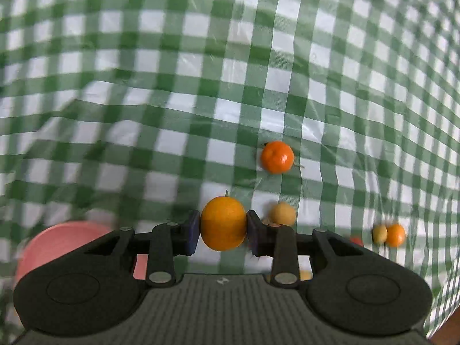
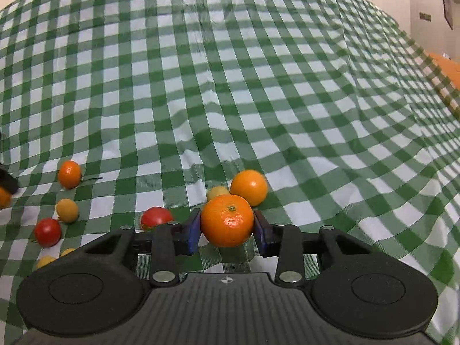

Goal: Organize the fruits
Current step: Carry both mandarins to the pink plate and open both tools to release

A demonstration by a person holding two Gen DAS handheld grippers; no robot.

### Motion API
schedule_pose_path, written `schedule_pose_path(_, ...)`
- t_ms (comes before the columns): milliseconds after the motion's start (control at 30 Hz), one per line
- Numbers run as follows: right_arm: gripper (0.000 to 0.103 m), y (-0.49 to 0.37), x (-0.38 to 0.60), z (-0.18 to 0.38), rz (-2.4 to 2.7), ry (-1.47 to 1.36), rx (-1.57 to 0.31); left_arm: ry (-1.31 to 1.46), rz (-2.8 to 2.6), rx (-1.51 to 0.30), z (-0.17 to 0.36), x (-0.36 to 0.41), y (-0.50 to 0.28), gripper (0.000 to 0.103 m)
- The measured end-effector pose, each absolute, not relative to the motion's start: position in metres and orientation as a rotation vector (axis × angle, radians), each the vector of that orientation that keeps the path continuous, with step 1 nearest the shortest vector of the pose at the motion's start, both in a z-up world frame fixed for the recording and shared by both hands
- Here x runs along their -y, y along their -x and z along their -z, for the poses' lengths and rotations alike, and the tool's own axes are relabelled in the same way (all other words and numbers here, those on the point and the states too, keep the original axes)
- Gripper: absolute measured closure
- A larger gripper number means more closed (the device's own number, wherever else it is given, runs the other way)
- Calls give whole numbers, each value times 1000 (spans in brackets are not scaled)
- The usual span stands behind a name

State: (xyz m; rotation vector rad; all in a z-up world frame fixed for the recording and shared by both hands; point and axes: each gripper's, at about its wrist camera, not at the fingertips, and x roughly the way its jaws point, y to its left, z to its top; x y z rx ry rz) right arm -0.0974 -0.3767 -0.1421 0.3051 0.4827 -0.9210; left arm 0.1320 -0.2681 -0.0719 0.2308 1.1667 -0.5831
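Observation:
My left gripper (image 1: 223, 225) is shut on an orange citrus fruit (image 1: 223, 223), both blue pads against its sides, above the green-checked tablecloth (image 1: 201, 86). A pink bowl (image 1: 57, 241) shows at the lower left behind the gripper body. My right gripper (image 2: 227, 224) is shut on a mandarin (image 2: 227, 220), its stem end facing the camera. Just beyond it lie another orange (image 2: 249, 187) and a small yellow fruit (image 2: 218, 193).
In the left wrist view, a mandarin (image 1: 277, 157), a yellow fruit (image 1: 283, 214) and a yellow-and-orange pair (image 1: 388, 234) lie on the cloth. In the right wrist view, two red tomatoes (image 2: 156, 216) (image 2: 47, 231), a mandarin (image 2: 69, 174) and yellow fruits (image 2: 67, 210) lie at the left. The table edge (image 2: 442, 86) falls away at the right.

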Motion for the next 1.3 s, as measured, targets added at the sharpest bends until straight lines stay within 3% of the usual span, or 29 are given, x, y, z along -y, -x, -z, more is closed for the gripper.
schedule_pose_path(167, 64, 122, 332, 103, 820, -299, -472, -234, 581, -1107, 29, 188, -87, 65)
schedule_pose_path(533, 64, 168, 189, 45, 543, -372, -563, -211, 546, -1038, -1, 39, 0, 65)
schedule_pose_path(900, 64, 179, 122, -7, 429, -302, -475, -90, 520, -925, -41, -45, 32, 65)
schedule_pose_path(1300, 64, 183, 98, -3, 402, -256, -511, -59, 514, -958, -30, -70, 42, 65)
